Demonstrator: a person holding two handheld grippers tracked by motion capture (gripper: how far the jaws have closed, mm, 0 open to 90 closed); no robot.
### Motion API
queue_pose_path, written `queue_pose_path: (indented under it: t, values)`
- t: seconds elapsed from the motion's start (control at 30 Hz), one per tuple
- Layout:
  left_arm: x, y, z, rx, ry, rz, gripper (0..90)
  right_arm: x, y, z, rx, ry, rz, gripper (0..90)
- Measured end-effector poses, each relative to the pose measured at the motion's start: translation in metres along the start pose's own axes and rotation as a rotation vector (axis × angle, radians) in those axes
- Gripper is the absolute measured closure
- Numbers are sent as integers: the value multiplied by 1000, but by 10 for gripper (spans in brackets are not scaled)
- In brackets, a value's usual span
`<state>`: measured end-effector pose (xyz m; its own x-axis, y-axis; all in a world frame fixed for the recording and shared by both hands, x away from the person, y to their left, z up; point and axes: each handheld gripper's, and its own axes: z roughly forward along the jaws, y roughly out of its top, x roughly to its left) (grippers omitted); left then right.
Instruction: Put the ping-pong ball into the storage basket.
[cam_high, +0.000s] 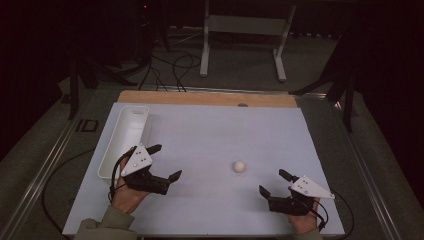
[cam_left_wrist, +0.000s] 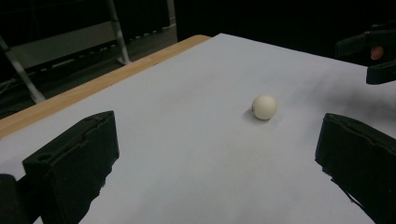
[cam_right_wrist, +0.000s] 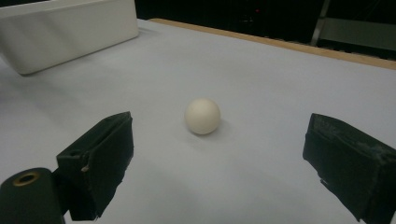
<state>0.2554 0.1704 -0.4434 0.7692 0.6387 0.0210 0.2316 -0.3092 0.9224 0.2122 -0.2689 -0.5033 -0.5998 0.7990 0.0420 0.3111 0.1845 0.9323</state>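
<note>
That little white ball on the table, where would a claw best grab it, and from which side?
Across its widest middle, one jaw on each side. The ball is round and lies free on the sheet, so it may roll; the right claw is already open and facing it, nearer than the left claw, so probably come from there.

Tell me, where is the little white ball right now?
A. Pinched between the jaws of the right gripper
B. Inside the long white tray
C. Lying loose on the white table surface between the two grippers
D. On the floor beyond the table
C. The ball lies bare on the table surface, apart from the left gripper and the right gripper, both with jaws spread wide, and well clear of the tray.
</note>
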Motion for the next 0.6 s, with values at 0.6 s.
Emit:
queue_pose_path:
  t: [0.6]
  values:
    - [-1,5,17,-1,-17,5,2,-1,0,0,1,1,1,85]
